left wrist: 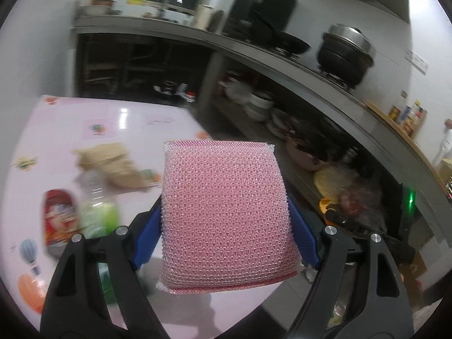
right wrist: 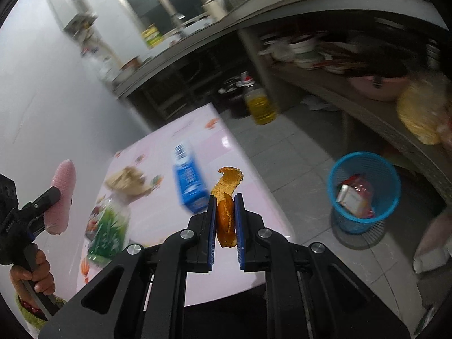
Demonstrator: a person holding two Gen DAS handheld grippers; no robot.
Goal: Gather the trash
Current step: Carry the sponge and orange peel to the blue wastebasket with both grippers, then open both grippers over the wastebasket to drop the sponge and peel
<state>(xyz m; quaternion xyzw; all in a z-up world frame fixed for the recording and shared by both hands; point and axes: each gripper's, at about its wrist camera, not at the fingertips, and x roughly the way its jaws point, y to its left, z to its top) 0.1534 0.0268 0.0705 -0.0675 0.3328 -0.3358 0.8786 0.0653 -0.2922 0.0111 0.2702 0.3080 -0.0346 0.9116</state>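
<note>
My left gripper (left wrist: 226,212) is shut on a pink mesh sponge (left wrist: 226,212) and holds it above the pink table (left wrist: 135,124). It also shows at the left of the right wrist view (right wrist: 60,197). My right gripper (right wrist: 225,197) is shut on a piece of orange peel (right wrist: 226,217) and holds it above the table's right side (right wrist: 254,192). A blue mesh trash basket (right wrist: 364,192) with wrappers in it stands on the floor to the right. On the table lie a crumpled brown paper (left wrist: 113,163), a plastic bottle (left wrist: 96,197), a red snack packet (left wrist: 58,214) and a blue carton (right wrist: 189,180).
A long counter (left wrist: 254,53) with pots runs behind, with a shelf of bowls (left wrist: 260,104) under it. An oil bottle (right wrist: 260,104) stands on the tiled floor. A green packet (right wrist: 108,231) lies on the table. A white wall (right wrist: 42,99) is at the left.
</note>
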